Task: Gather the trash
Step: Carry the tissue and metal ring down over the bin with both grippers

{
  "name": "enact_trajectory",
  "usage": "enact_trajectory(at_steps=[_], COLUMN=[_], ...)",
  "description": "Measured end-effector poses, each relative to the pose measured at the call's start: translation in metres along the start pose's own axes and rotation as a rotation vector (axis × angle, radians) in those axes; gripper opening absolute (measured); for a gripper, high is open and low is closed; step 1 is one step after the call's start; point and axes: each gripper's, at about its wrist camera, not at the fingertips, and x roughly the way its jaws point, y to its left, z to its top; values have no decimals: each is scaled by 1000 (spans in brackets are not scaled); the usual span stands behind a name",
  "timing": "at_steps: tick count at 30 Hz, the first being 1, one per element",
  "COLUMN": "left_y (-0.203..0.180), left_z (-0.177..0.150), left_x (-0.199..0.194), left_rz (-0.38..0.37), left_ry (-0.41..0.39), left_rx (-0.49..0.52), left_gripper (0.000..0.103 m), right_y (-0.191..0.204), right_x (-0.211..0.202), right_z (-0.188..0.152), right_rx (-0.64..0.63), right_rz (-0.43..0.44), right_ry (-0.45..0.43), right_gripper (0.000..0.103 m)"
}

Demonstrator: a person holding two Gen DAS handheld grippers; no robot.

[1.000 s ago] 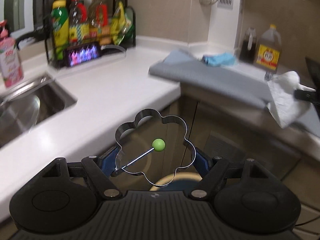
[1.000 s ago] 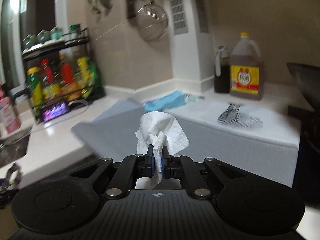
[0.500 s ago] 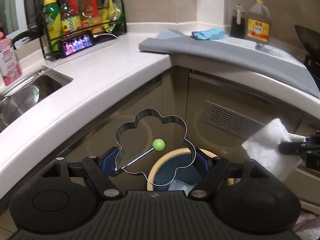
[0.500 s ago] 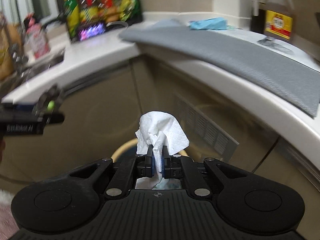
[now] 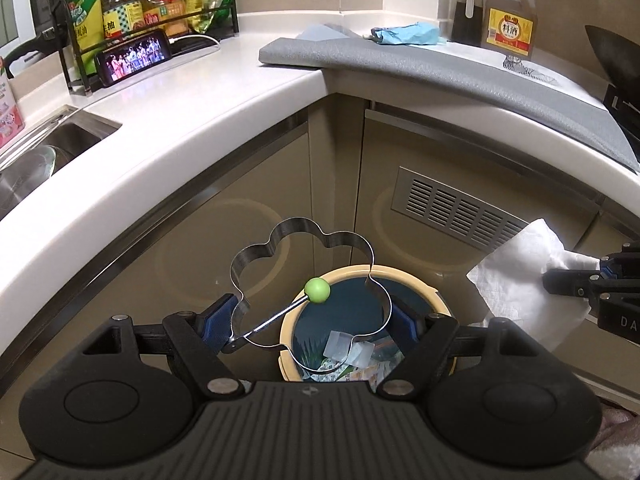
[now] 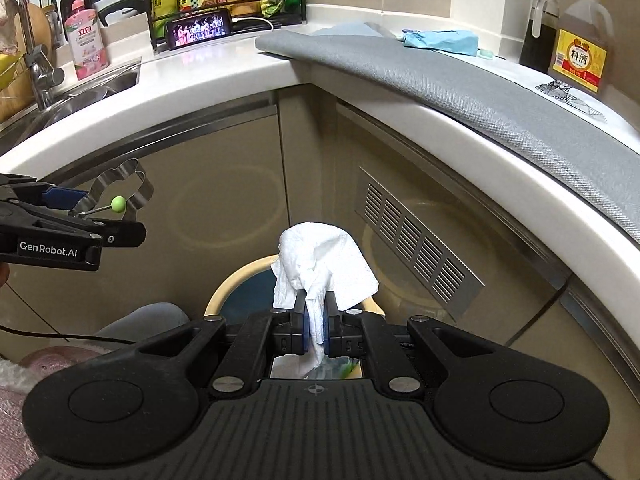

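While the right tool [image 6: 316, 320] pinches a tissue [image 6: 324, 256] above the bin [image 5: 416, 282], the left tool [image 5: 310, 320] clamps a flower-shaped mould [image 5: 280, 236] beside it.

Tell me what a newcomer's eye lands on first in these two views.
First, the flower-shaped metal egg ring with its green knob, gripped across its width by the left gripper above the round trash bin on the floor. Next, the crumpled white paper towel pinched in the right gripper, also over the bin, below the curved white countertop.
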Motion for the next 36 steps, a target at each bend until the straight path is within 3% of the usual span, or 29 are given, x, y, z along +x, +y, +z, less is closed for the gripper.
enact_trajectory(at_steps=[20, 36], left_y=[1, 3], left_z=[-1, -3], left_x=[10, 32], left_rz=[-7, -42], left_ry=[40, 121], left_rx=[-9, -27], left_gripper=[83, 83], right_y=[3, 2], right_x=[10, 31], right_z=[6, 11], right_rx=[-45, -64], right_rz=[7, 21], right_ry=[45, 106], right_gripper=[7, 7])
